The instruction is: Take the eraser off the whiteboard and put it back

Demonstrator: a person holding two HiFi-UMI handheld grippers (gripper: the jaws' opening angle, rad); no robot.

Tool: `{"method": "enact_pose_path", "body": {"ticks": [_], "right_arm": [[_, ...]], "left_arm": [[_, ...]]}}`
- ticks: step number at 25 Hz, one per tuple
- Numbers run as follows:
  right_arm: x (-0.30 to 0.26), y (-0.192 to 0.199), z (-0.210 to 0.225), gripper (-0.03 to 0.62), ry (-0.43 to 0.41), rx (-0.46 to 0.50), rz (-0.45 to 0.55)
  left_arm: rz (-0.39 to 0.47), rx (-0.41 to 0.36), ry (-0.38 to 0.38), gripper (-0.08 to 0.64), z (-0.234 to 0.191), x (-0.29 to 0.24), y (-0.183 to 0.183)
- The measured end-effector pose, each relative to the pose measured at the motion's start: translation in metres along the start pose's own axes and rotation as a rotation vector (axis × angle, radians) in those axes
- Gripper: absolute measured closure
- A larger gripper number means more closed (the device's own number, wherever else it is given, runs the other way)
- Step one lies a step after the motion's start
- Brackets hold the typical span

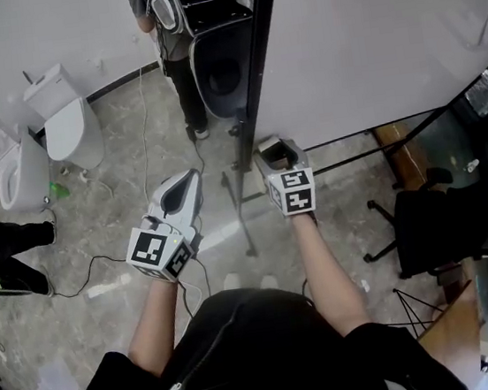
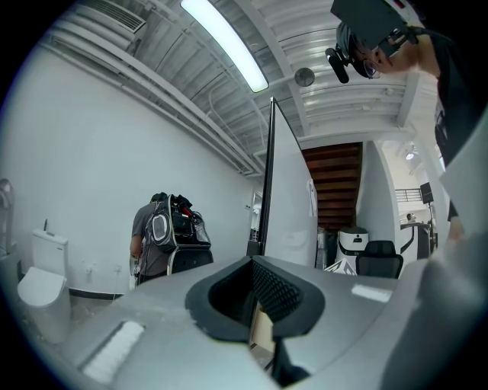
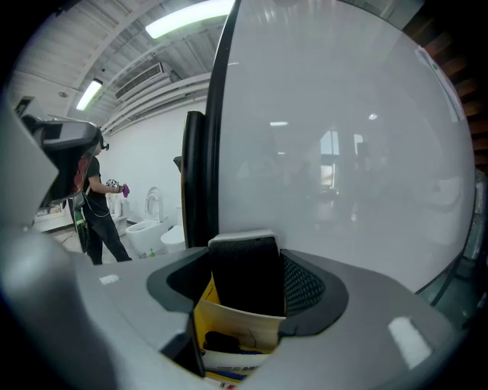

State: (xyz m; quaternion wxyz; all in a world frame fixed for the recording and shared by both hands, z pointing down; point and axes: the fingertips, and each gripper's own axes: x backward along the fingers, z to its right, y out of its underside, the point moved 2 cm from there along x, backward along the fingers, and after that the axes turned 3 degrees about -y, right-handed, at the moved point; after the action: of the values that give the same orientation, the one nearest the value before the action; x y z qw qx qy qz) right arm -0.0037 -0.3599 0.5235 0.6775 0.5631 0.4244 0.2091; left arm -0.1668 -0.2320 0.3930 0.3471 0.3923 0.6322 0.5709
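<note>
Head view with both gripper views. The right gripper (image 1: pixel 276 151) had its jaws set wide and clamped on the whiteboard eraser (image 3: pixel 244 274). The eraser's black felt end stood up between the pads and its yellow-labelled body lay toward 6 o'clock. The whiteboard (image 3: pixel 343 152) filled the right gripper view from 12 to 4 o'clock, with its black frame (image 3: pixel 217 114) at 11 o'clock. The eraser was near the board, but no contact showed. The left gripper (image 1: pixel 183 193), at 9 o'clock of the right one, had its jaws drawn together and held nothing.

Judged progress: the eraser was already off the board and in hand, so the first half appeared done. What remained was to set it back against the board and let the jaws release it.
</note>
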Motion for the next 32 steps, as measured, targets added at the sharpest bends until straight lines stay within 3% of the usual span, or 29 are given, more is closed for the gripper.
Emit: {"method": "enact_pose_path", "body": {"ticks": [15,22,29,32], "right_arm": [[0.012,-0.003,-0.007,0.279,-0.035,0.031,0.0],[0.043,-0.024,-0.015,0.281,-0.099,-0.04,0.104],[0.106,-0.054,-0.006,0.315,-0.094,-0.001,0.207],[0.142,-0.07,-0.005,0.361,-0.104,0.017,0.256]], "left_arm": [[0.005,-0.003,0.005,0.555,0.007,0.004,-0.003],[0.011,-0.006,0.02,0.555,0.016,0.001,-0.003],[0.019,-0.017,0.04,0.555,0.029,-0.006,-0.005],[0.023,-0.025,0.041,0.555,0.033,-0.005,-0.007]]}}
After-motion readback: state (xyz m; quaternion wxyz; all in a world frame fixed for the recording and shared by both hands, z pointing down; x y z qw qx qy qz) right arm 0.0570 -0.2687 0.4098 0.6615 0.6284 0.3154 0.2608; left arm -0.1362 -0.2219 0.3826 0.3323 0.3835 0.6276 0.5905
